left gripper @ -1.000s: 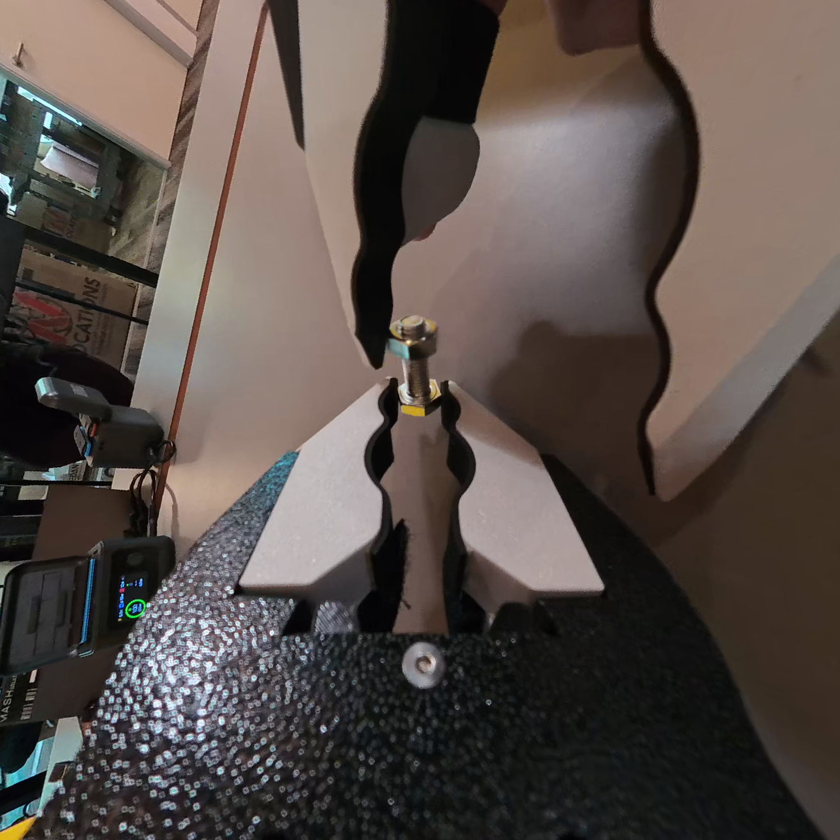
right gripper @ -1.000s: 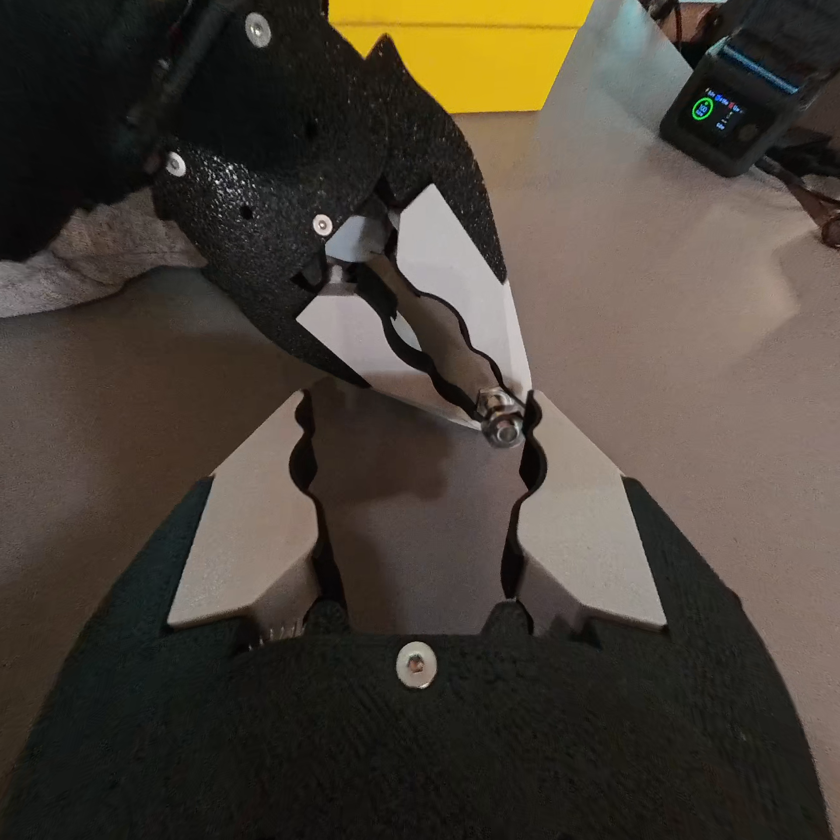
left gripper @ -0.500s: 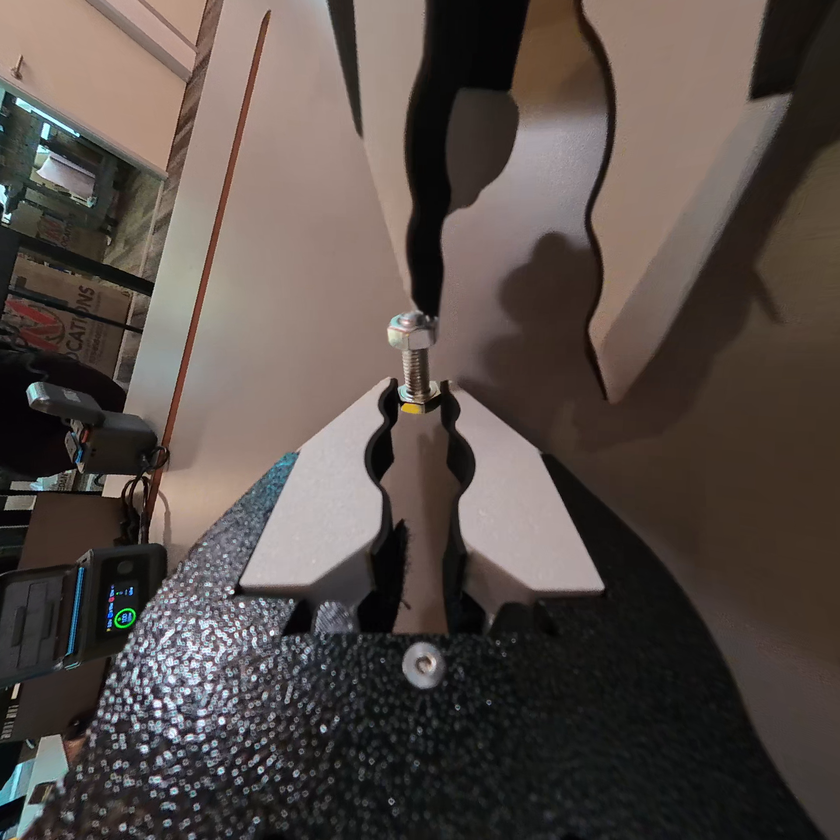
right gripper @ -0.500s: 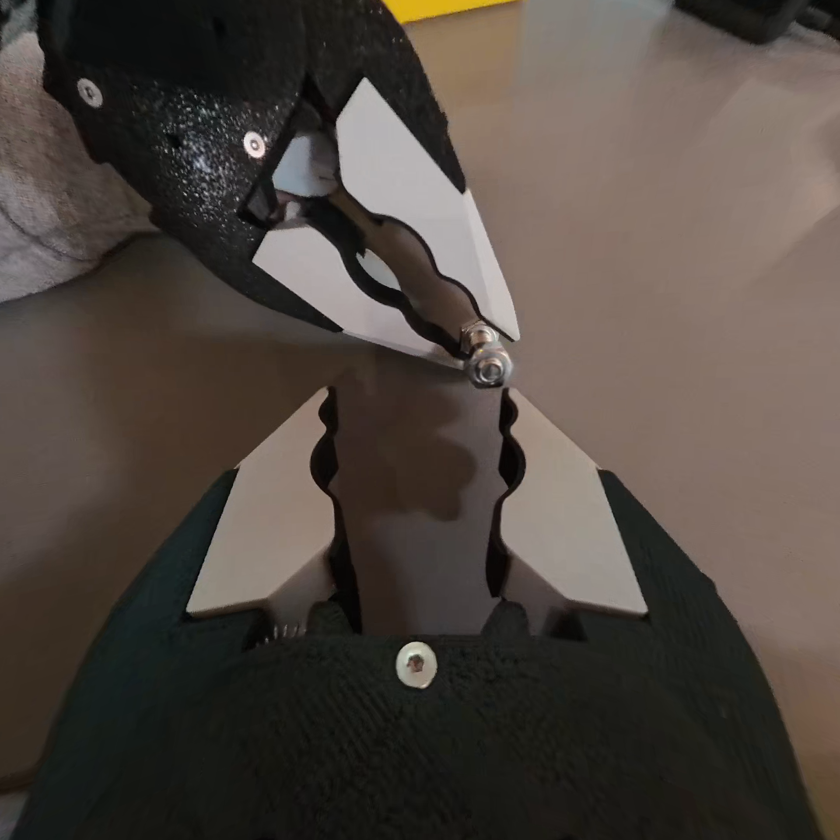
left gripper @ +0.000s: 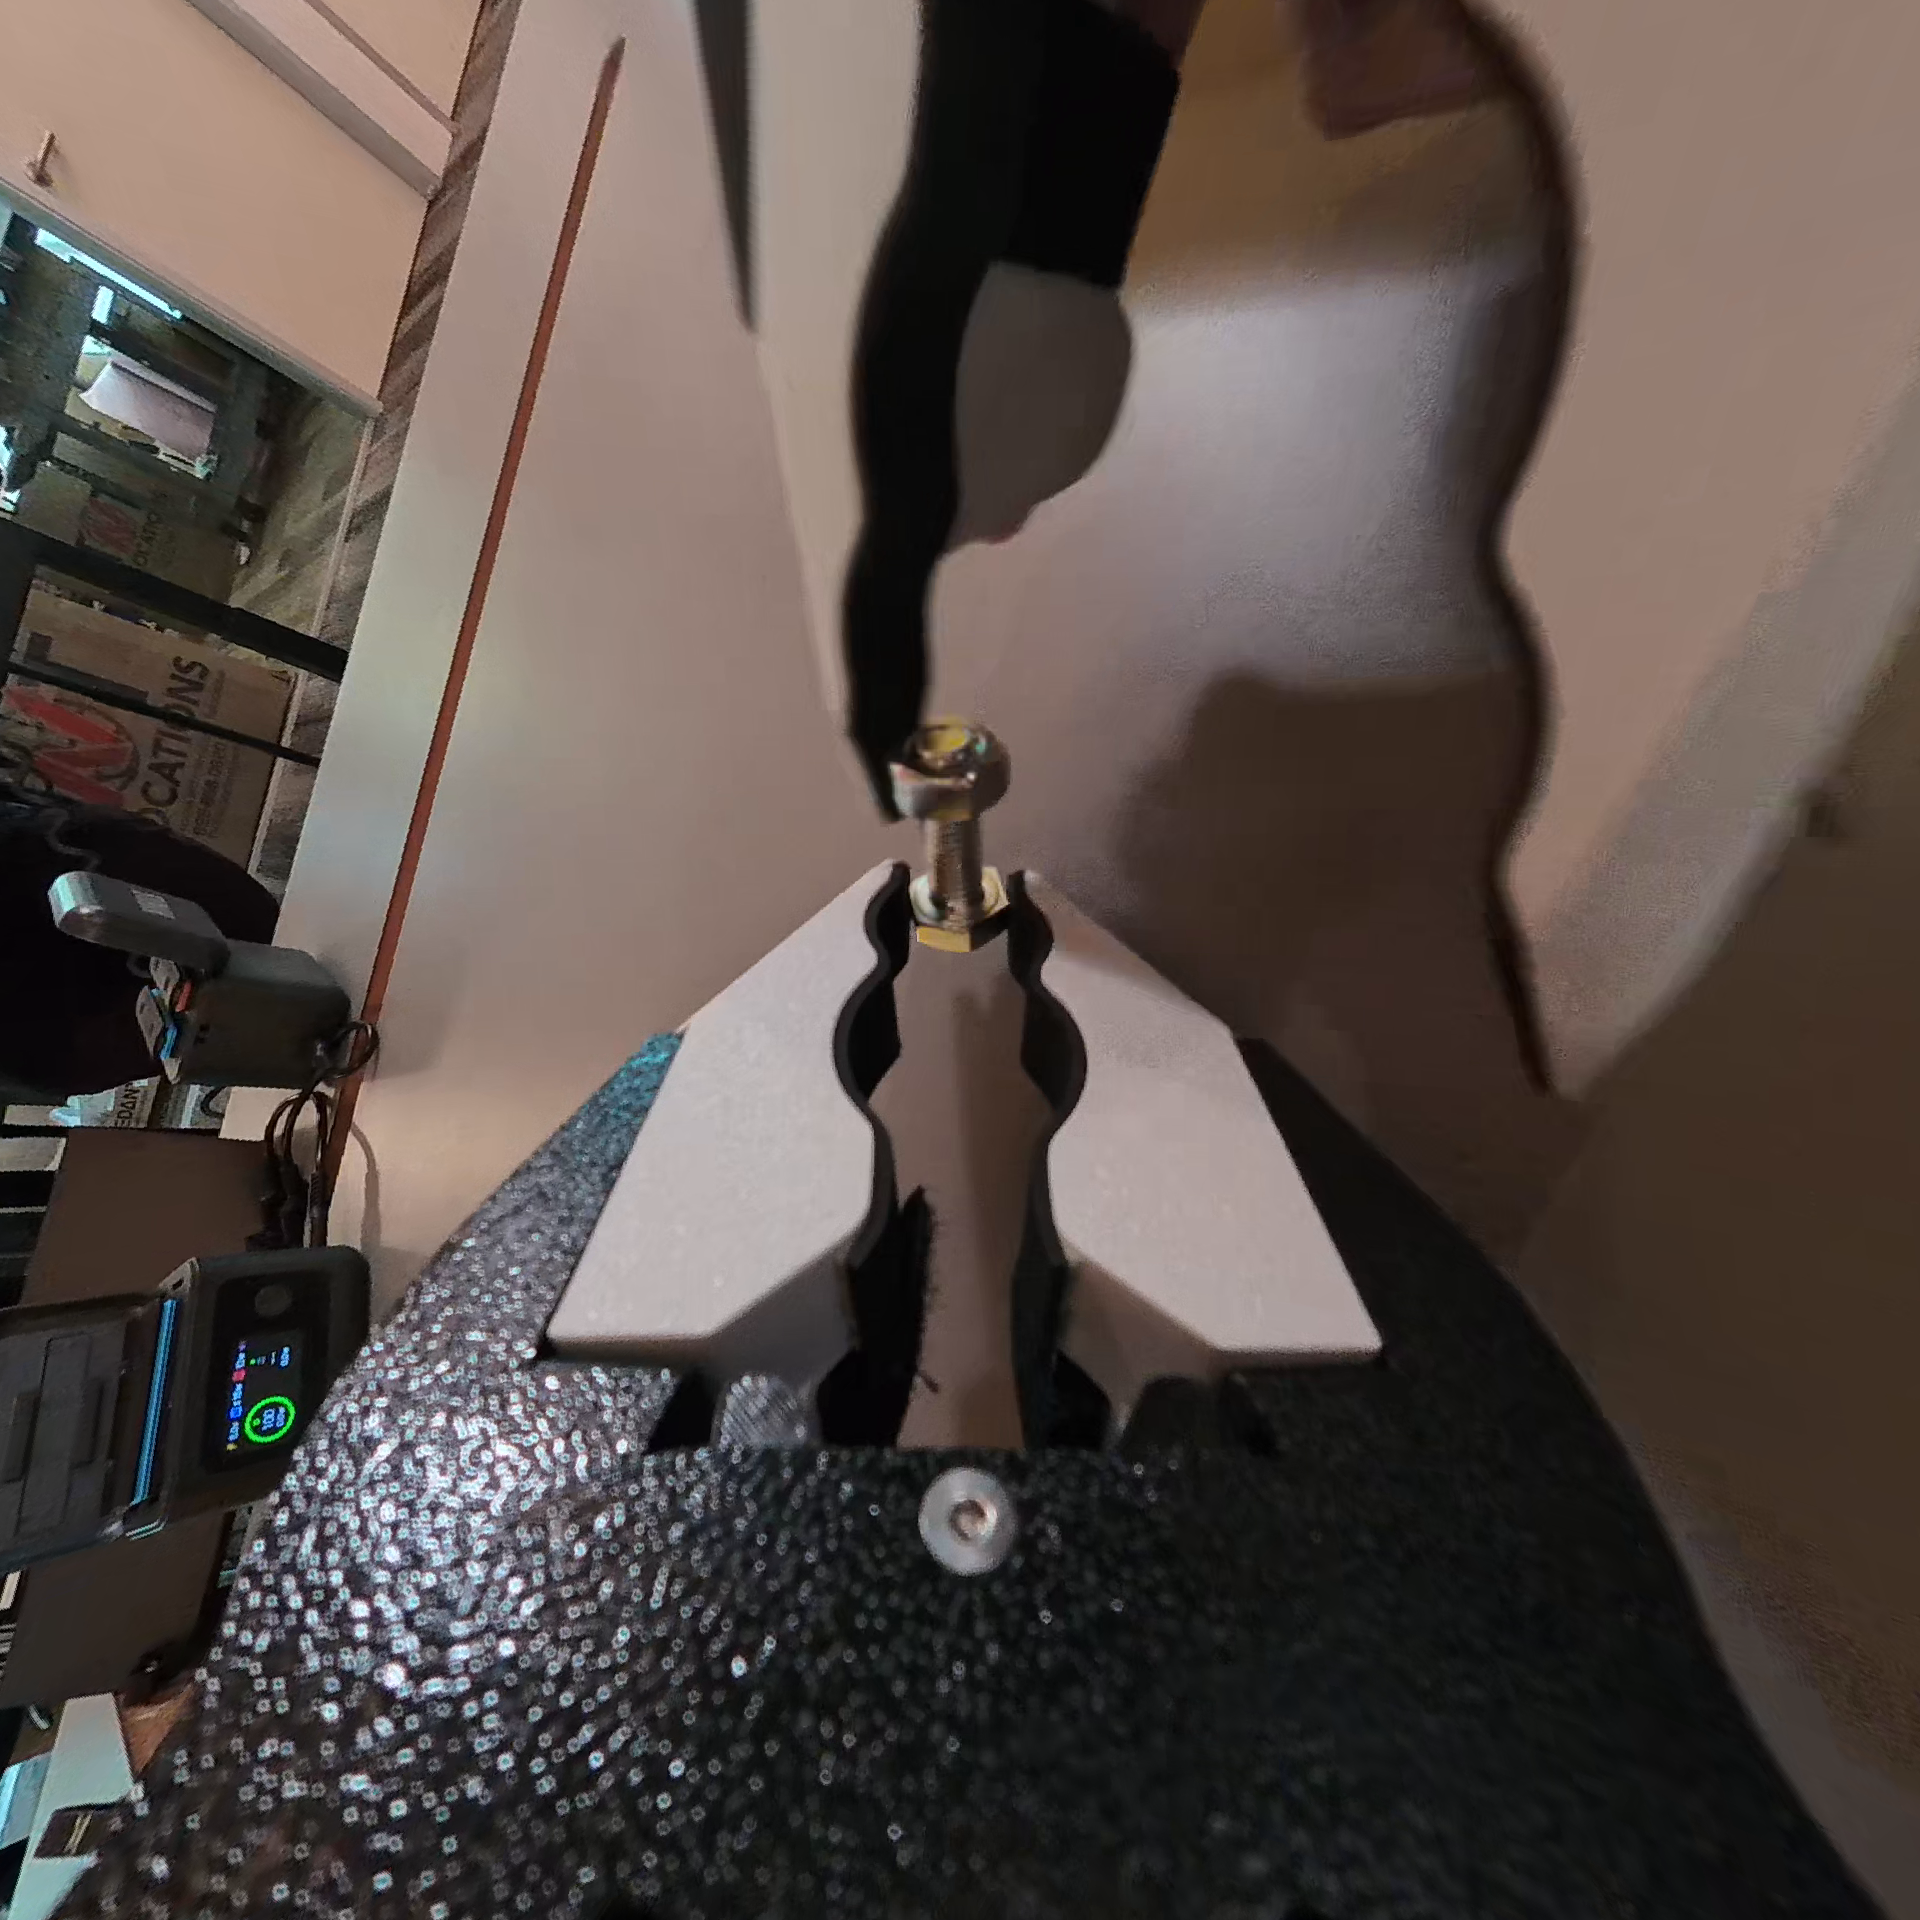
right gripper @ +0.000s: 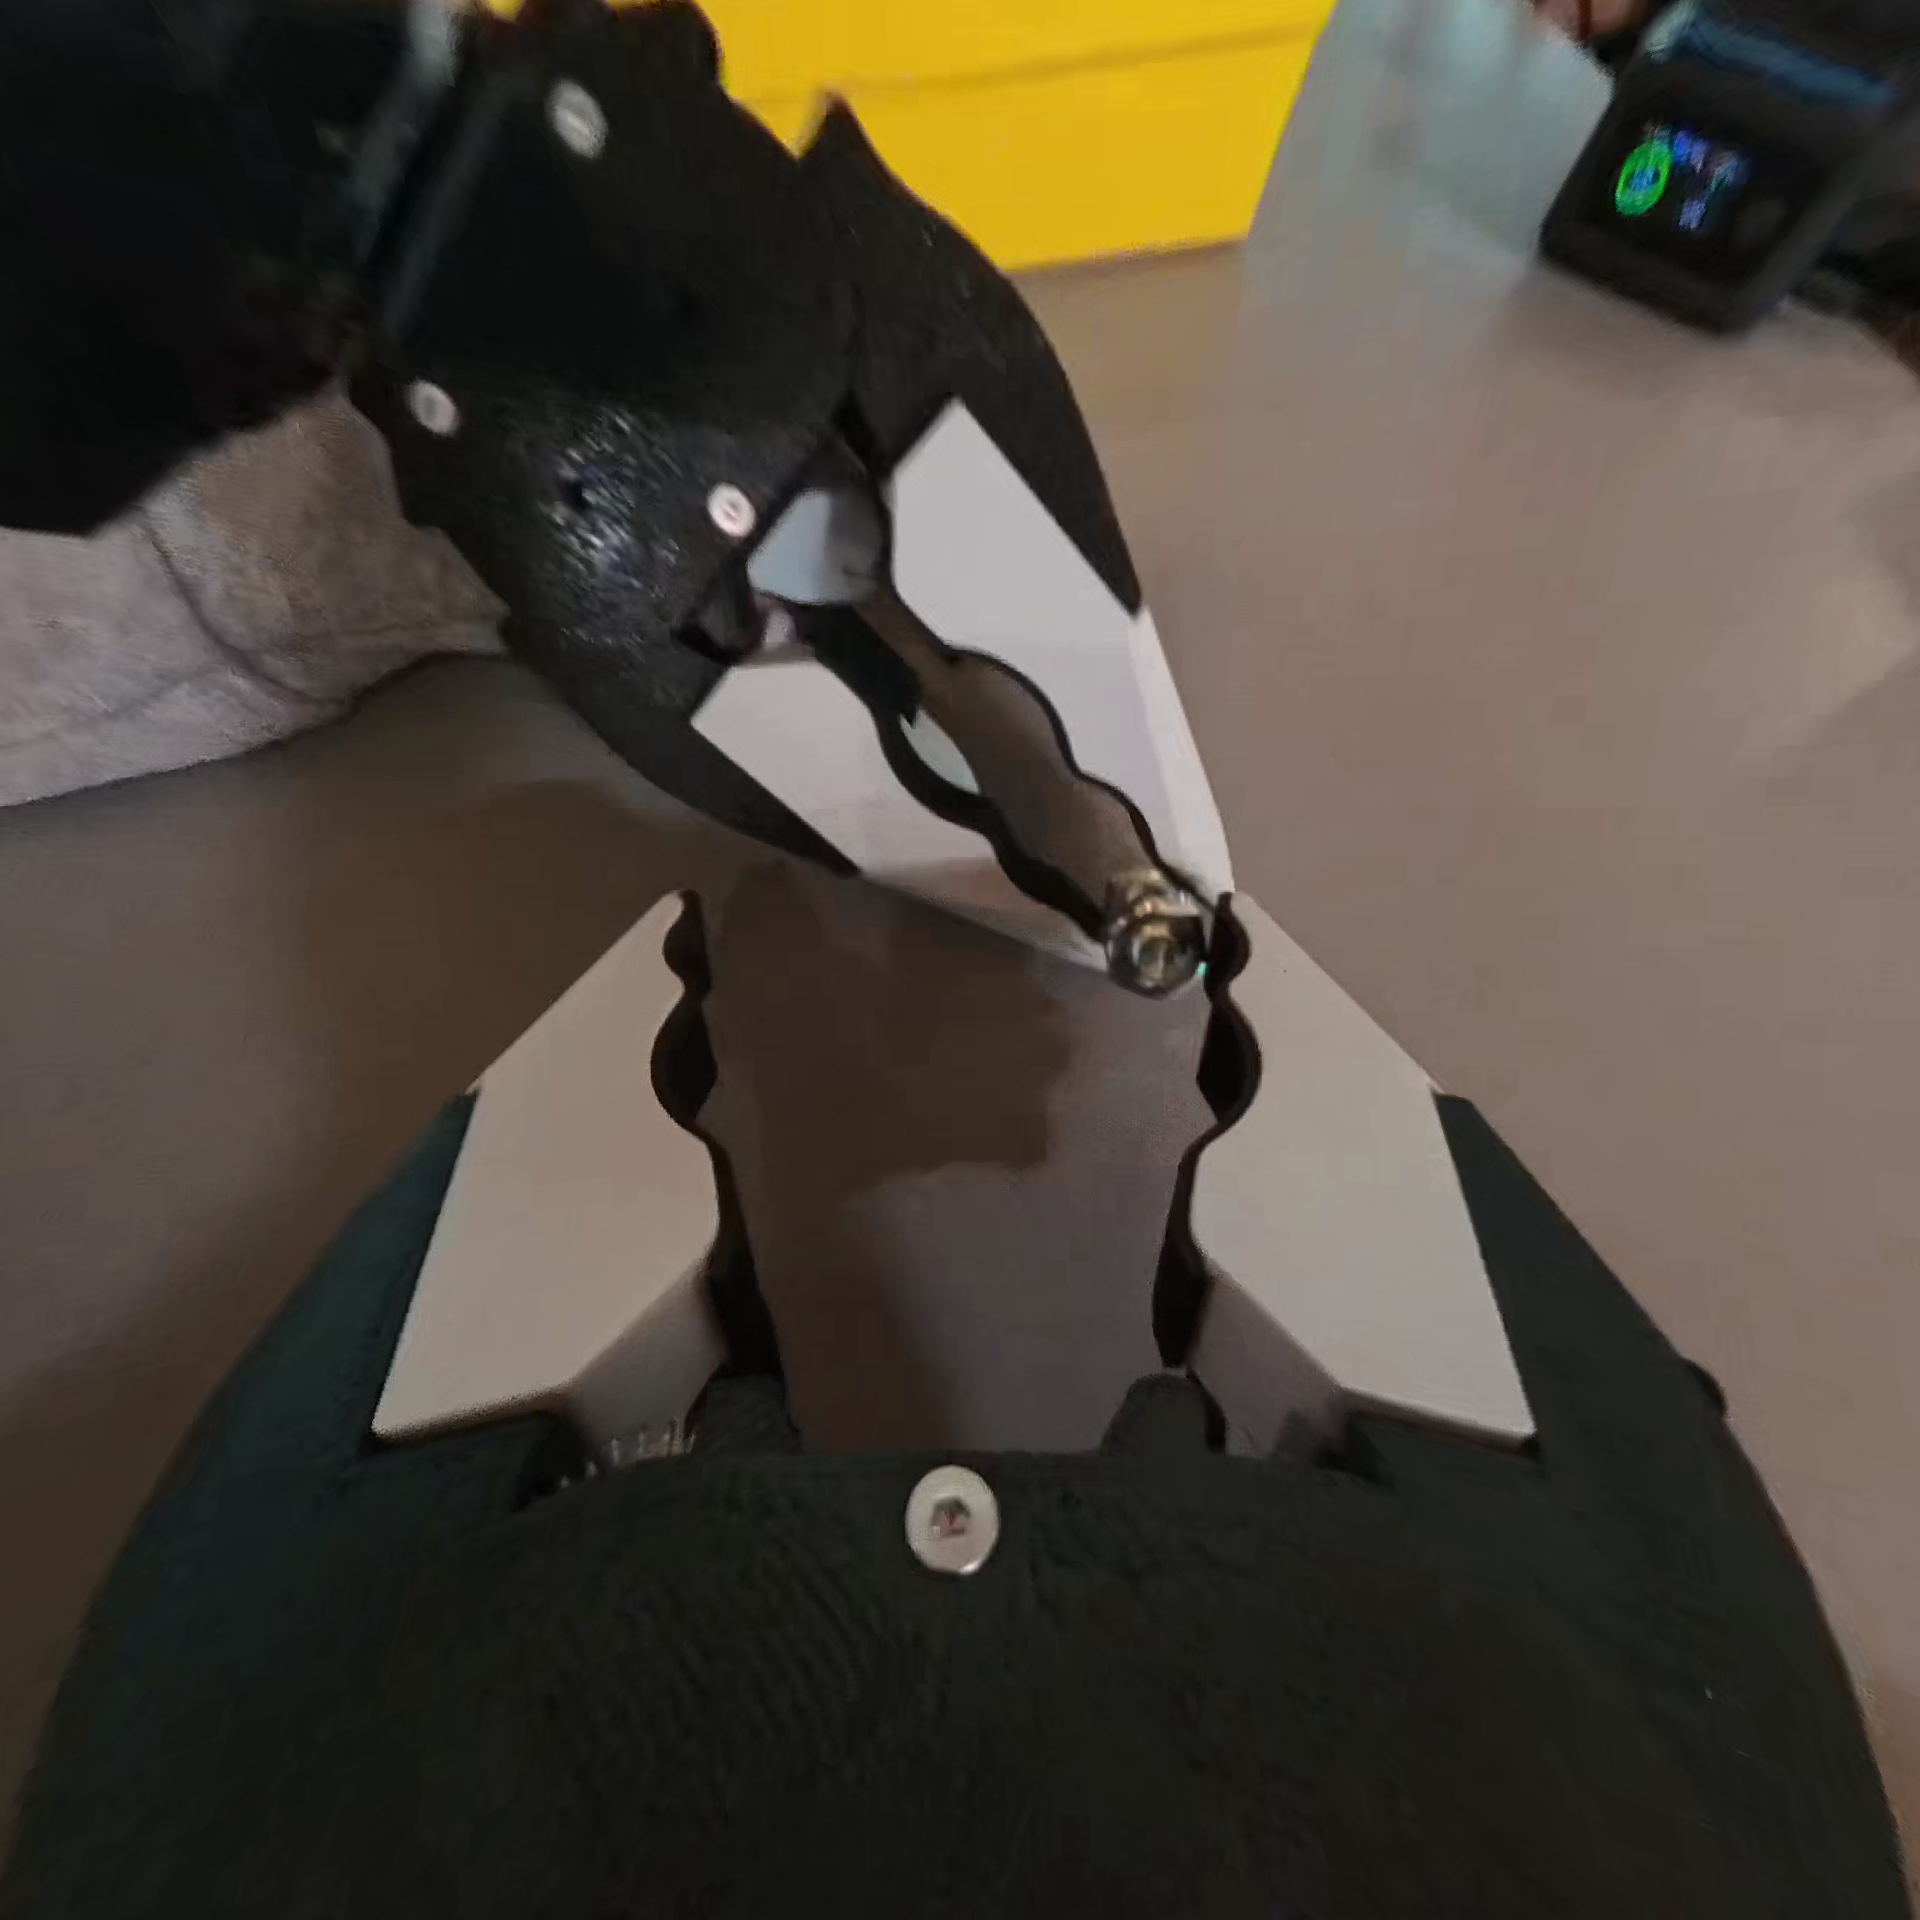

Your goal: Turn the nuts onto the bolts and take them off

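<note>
My left gripper [left gripper: 956, 883] is shut on the hex end of a steel bolt [left gripper: 951, 862], which sticks out past its tips. A nut [left gripper: 945, 779] sits at the bolt's far end. My right gripper [right gripper: 956, 914] is open and empty. Its right fingertip [right gripper: 1231, 925] is against the nut [right gripper: 1153, 940], and its left fingertip stands well clear. In the left wrist view one right-gripper finger [left gripper: 883, 644] touches the nut's left side, and the other finger [left gripper: 1517, 883] is far to the right. The left gripper [right gripper: 1174, 904] reaches in from the upper left of the right wrist view.
The grey table [right gripper: 1507, 727] lies below both grippers. A yellow box [right gripper: 1018, 125] stands at the back, and a grey cloth [right gripper: 208, 623] lies at the left. A black device with a lit screen [right gripper: 1683, 187] sits at the back right and also shows in the left wrist view [left gripper: 255, 1392].
The right gripper's jaws were narrower half a second ago and are wider now. It has swung back, so one fingertip is beside the nut again. The left gripper has kept hold of the bolt.
</note>
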Motion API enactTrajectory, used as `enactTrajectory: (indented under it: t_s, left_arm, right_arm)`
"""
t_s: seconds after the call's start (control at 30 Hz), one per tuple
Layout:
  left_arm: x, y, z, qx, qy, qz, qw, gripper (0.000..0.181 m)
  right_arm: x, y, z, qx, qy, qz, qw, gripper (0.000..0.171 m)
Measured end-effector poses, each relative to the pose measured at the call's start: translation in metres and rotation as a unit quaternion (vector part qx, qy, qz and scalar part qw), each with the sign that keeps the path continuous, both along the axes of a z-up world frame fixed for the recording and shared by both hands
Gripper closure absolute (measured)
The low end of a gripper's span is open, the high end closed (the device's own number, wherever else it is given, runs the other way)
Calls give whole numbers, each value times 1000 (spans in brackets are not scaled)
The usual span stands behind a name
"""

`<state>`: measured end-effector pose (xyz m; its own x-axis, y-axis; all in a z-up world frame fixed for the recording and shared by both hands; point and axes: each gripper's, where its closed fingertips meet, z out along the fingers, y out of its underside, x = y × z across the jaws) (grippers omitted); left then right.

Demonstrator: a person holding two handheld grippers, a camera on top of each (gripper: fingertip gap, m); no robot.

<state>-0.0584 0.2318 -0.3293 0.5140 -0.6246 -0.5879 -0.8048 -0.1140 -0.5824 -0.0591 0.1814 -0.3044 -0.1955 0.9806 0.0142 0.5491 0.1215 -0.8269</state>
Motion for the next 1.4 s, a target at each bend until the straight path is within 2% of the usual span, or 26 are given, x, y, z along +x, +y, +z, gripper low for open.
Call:
enactTrajectory:
  t_s: [0.03, 0.1, 0.2, 0.23, 0.3, 0.37, 0.5, 0.57, 0.67, 0.73, 0.8, 0.9, 1.0, 1.07, 1.3, 1.4]
  left_arm:
    - [0, 0, 0, 0, 1, 0, 1000, 164]
    - [0, 0, 0, -3, -3, 1, 1000, 164]
    - [0, 0, 0, -3, -3, 2, 1000, 164]
    - [0, 0, 0, -3, -2, 2, 1000, 164]
    - [0, 0, 0, -4, -4, 3, 1000, 164]
    - [0, 0, 0, -7, -5, 4, 1000, 164]
    - [2, 0, 0, -10, -8, 2, 1000, 164]
    - [2, 0, 0, -15, -17, 6, 1000, 164]
    - [0, 2, 0, -26, -38, 22, 999, 164]
    - [7, 1, 3, -46, -105, 29, 993, 164]
    - [17, 1, 20, -71, -229, 38, 970, 164]
    - [4, 11, 48, -53, -363, 82, 927, 165]
    - [-12, 13, 66, -36, -445, 101, 889, 165]
    - [-11, 9, 78, -17, -469, 83, 879, 165]
    - [5, 5, 83, -2, -442, 52, 895, 164]
    - [33, -8, 79, -27, -386, -23, 922, 165]
  right_arm:
    - [-3, -6, 9, 18, 32, 19, 999, 76]
    - [-3, -1, 17, 34, 42, 3, 999, 78]
    - [12, 22, -1, 18, -30, -53, 998, 81]
    - [17, 26, -9, 11, -55, -60, 997, 86]
    - [21, 23, -19, -9, -82, -57, 995, 82]
    - [14, 13, -16, -9, -69, -33, 997, 79]
    - [-6, -8, 12, 68, 38, 26, 997, 75]
    - [-1, 3, 11, 75, 14, -1, 997, 75]
    - [9, 17, 6, 26, -4, -34, 999, 75]
    - [5, 20, 21, 0, 48, -39, 998, 68]
    - [-2, 14, 47, -32, 122, -35, 991, 55]
    - [-8, 3, 80, -48, 207, -19, 977, 34]
    - [-13, -9, 97, -80, 250, -6, 965, 20]
    - [-18, -13, 96, -82, 249, -6, 965, 13]
    - [-25, -26, 97, -109, 253, 14, 961, 12]
    - [-23, -31, 100, -122, 257, 26, 958, 12]
